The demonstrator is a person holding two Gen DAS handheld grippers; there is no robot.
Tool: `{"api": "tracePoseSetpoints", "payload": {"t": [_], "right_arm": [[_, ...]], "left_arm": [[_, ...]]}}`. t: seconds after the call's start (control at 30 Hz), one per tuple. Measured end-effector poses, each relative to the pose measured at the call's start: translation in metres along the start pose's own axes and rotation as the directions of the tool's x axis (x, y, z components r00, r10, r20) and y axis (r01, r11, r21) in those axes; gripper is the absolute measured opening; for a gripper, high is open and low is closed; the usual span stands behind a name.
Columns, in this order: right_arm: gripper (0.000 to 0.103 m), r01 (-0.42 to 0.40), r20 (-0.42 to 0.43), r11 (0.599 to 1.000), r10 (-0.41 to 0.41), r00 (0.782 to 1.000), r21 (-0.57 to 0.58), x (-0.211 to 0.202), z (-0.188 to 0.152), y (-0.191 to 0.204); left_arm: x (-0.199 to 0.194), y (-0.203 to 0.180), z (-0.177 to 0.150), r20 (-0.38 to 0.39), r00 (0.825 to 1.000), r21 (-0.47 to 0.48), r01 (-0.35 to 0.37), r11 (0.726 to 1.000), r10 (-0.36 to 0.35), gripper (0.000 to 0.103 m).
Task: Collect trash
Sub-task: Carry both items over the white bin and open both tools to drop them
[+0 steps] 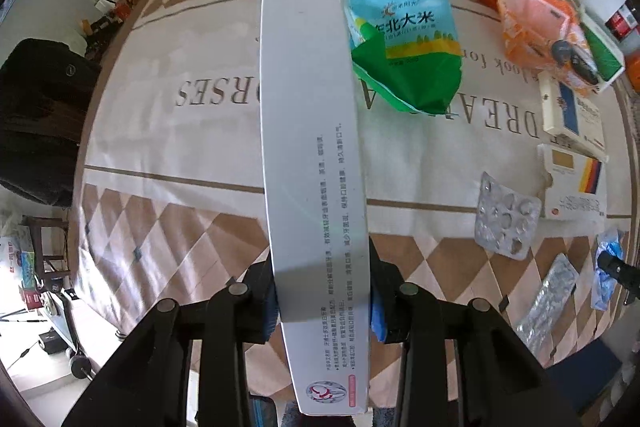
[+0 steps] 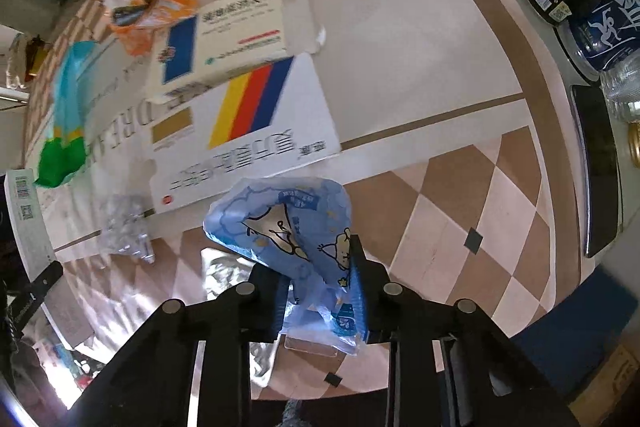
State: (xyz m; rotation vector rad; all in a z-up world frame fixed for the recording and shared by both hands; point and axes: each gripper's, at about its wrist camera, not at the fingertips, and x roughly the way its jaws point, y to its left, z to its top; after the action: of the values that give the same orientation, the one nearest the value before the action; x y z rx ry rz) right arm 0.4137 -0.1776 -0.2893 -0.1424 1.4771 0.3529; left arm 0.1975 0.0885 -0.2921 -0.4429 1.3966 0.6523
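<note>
Readable stuff here is mostly upside down. The tablecloth [image 1: 208, 131] has big serif letters, "SES" and "RSE" at about 9 o'clock of the left wrist view, then "DRE" and "look fo" out toward 3 o'clock, partly covered. The rice bag [image 1: 404, 39] at 1 o'clock clearly says 大米 — the characters before it are folded over. The long white box [image 1: 316, 163] has columns of fine Chinese print plus a round logo, too small to read.

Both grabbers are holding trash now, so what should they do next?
Probably carry both pieces off to wherever the trash goes, though no bin shows. The left gripper is shut on the long white box, and the right gripper on the blue wrapper; both seem lifted off the table.
</note>
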Motion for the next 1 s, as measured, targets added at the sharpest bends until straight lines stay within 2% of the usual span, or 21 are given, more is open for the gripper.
{"api": "tracePoseSetpoints", "payload": {"t": [0.2,0.33,0.47,0.57,0.7,0.8,1.0], "right_arm": [[0.024,-0.039,0.07,0.999,0.041,0.997,-0.027,-0.037,-0.021,0.026],[0.024,-0.081,0.129,0.996,0.085,0.988,-0.041,-0.067,-0.054,0.036],[0.024,-0.113,0.167,0.993,0.119,0.979,-0.046,-0.086,-0.119,0.055],[0.024,-0.125,0.166,0.991,0.132,0.977,-0.047,-0.076,-0.175,0.082],[0.024,-0.143,0.108,0.989,0.145,0.984,-0.026,-0.054,-0.245,0.099],[0.024,-0.131,0.034,0.991,0.131,0.991,-0.02,-0.024,-0.297,0.108],[0.024,-0.087,-0.102,0.996,0.085,0.991,-0.015,0.055,-0.356,0.099]], "left_arm": [[-0.033,0.008,-0.031,0.067,0.998,0.03,0.017,0.999,-0.019,0.031],[-0.063,0.021,-0.07,0.125,0.991,0.074,0.041,0.996,-0.05,0.031],[-0.074,0.03,-0.104,0.161,0.983,0.136,0.063,0.989,-0.085,0.031],[-0.078,0.043,-0.142,0.166,0.979,0.188,0.083,0.979,-0.115,0.031],[-0.063,0.055,-0.182,0.115,0.983,0.23,0.112,0.967,-0.141,0.031],[-0.044,0.066,-0.219,0.05,0.987,0.251,0.137,0.958,-0.154,0.031],[0.031,0.072,-0.275,-0.1,0.984,0.24,0.17,0.956,-0.149,0.031]]}}
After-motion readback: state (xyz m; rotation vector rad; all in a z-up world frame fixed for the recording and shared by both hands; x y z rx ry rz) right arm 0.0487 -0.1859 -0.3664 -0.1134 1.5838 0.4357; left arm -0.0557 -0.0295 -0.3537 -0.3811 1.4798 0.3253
